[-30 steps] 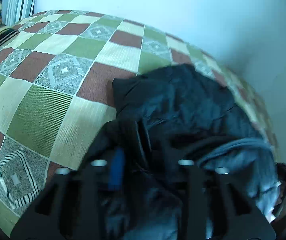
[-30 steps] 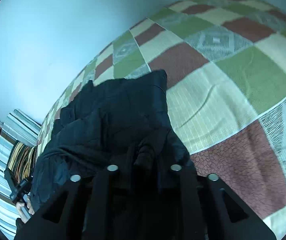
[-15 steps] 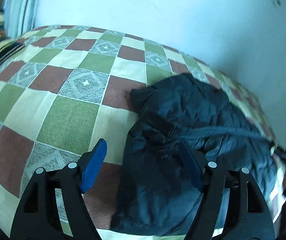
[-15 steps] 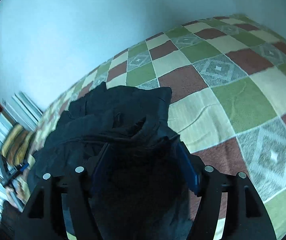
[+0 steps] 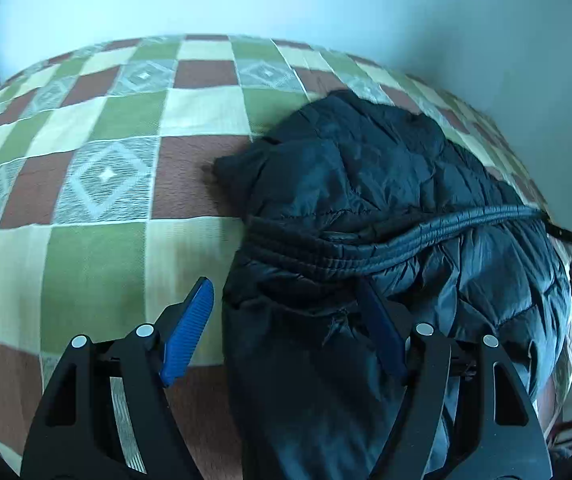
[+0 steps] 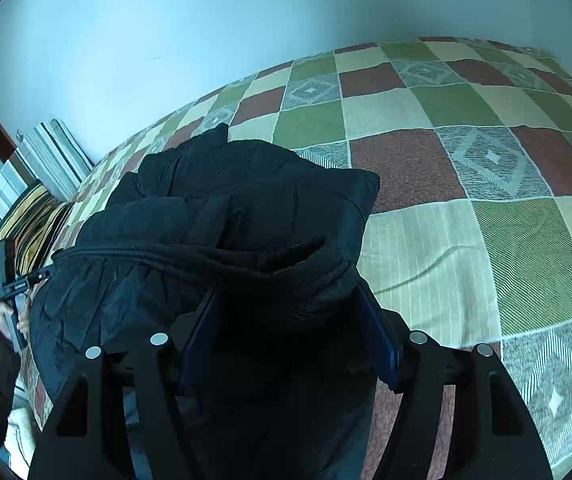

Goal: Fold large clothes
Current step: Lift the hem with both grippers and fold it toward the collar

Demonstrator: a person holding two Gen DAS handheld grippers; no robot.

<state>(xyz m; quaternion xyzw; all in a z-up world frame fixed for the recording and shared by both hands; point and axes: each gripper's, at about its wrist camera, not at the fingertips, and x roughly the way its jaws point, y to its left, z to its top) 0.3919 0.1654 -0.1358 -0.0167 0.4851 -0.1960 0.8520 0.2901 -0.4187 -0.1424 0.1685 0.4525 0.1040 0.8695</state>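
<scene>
Left wrist view: left gripper (image 5: 286,316) spread wide, blue pads (image 5: 187,336) apart, nothing pinched; one pad over bare bedspread (image 5: 85,264), the other lost against dark fabric. Black quilted jacket (image 5: 386,200) heaped on the checked bedspread toward its right edge, near the wall-side corner, partly folded over itself, a ribbed seam band (image 5: 426,236) running across the top layer. Other hand-held tool just visible at the far right rim of the frame. Right wrist view: right gripper (image 6: 290,336) also splayed, both pads flanking a bunched fold of the jacket (image 6: 225,216); cloth between the fingers but no squeeze evident, so judged released rather than holding. Jacket lying along the left side of the bedspread (image 6: 466,240) here, striped pillows (image 6: 41,168) beyond at the head end. Step in hand, by judgement: a fold just laid down and let go, bundle still lumpy and not squared. Next move likely calls for re-gripping the near edge at both ends, lifting together and carrying it over the heap, then flattening the puffy quilting, which looks prone to springing back open.
</scene>
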